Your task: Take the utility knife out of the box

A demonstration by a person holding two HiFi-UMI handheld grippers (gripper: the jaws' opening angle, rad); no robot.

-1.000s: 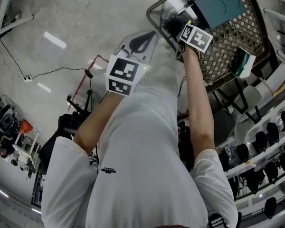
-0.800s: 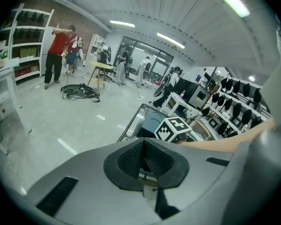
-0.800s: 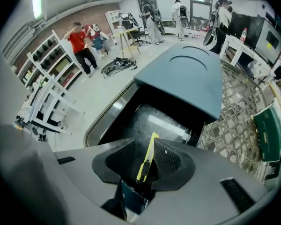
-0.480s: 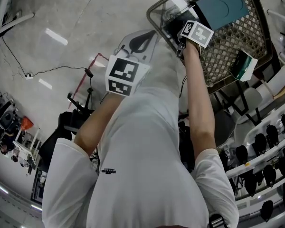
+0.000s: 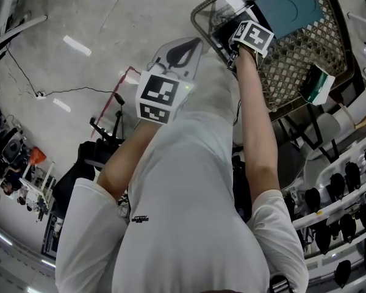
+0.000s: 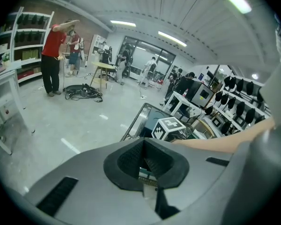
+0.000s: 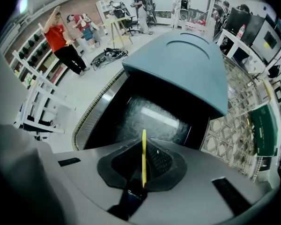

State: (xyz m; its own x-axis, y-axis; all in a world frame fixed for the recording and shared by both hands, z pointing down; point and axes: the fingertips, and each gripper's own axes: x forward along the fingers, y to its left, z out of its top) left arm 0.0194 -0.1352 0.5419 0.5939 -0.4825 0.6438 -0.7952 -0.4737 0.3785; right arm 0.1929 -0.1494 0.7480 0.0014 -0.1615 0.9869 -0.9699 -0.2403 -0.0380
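Half done: right gripper [image 7: 143,149] has just clenched on the thin yellow knife [image 7: 143,135] inside the box [image 7: 150,116], frame centre; lifting it out remains. Left gripper [image 6: 143,144] clenched, empty.

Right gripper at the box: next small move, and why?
Probably lift the right gripper straight up. Its jaws have just been closing and now pinch the thin yellow knife at the open box, with the lid swung open, so the way up looks clear.

Glossy floor [image 5: 97,17], metal mesh basket [image 5: 287,72].
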